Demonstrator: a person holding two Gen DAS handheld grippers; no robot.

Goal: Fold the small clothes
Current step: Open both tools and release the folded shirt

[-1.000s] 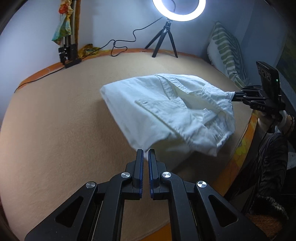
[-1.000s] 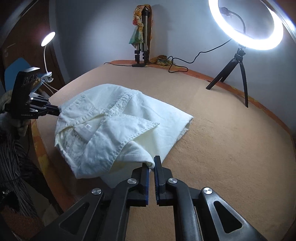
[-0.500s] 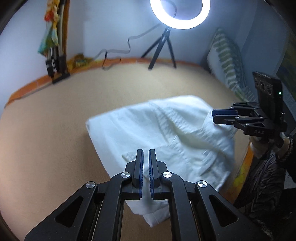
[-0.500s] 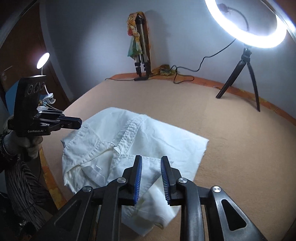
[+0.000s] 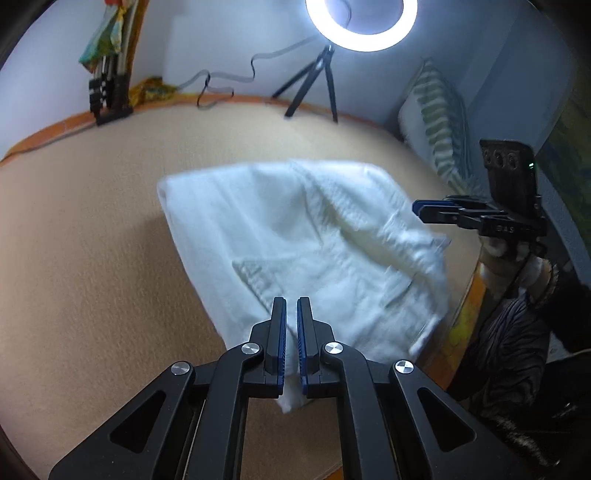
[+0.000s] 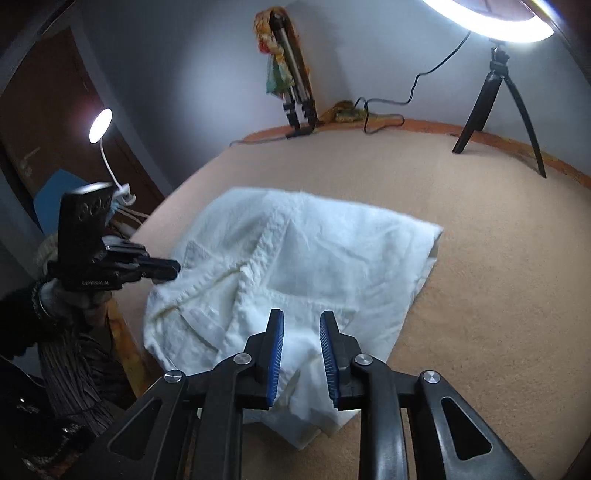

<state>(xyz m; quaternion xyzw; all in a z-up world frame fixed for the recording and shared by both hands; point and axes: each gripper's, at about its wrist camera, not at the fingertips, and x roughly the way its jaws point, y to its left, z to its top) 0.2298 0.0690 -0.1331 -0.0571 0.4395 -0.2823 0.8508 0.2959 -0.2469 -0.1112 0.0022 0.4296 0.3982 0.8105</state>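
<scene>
I've dropped the shirt (image 6: 295, 266); it's lying mid-frame on the tan bed (image 6: 498, 295). My right tongs (image 6: 301, 325) are gaping wide, left tongs (image 5: 291, 310) nearly pressed together, pinching nothing.

White garment (image 5: 303, 243) motion-blurred, ring light (image 6: 491, 22) cropped by top edge, holder's hands mostly hidden

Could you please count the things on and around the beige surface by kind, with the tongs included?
White garments: 1
Tongs: 2, left and right
Ring lights on tripods: 1
Small clip lamps: 1
Striped pillows: 1
Folded tripod stands: 1
Total: 7
</scene>
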